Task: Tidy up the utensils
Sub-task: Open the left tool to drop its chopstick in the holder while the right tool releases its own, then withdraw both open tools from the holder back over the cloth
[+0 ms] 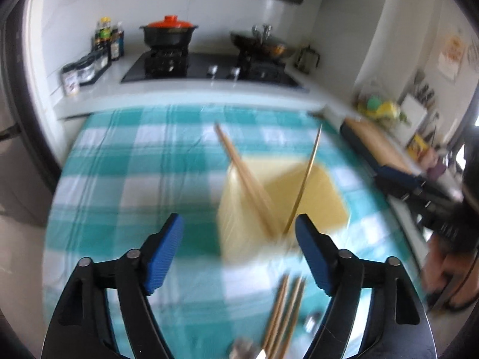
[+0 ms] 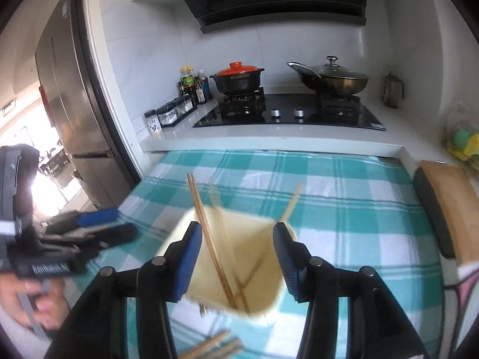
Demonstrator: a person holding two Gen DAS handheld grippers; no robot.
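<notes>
Teal-and-white checked cloth [image 2: 344, 209] covers the counter, and on it stands a cream utensil holder [image 2: 236, 269] with wooden chopsticks [image 2: 209, 239] leaning out of its open top, one pair to the left and a single stick to the right. More chopsticks [image 1: 284, 314] lie flat on the cloth nearer the cameras, beside something metallic too blurred to name. The left gripper [image 1: 239, 251] hangs above the cloth with its blue-padded jaws spread wide and nothing between them; the holder sits just beyond and to the right of their tips. The right gripper [image 2: 236, 260] has its jaws apart on either side of the holder, and whether the pads touch its walls cannot be told. Behind the cloth, a black hob [image 2: 287, 113] carries an orange-lidded pot [image 2: 238, 79] and a glass-lidded wok [image 2: 332, 79]
</notes>
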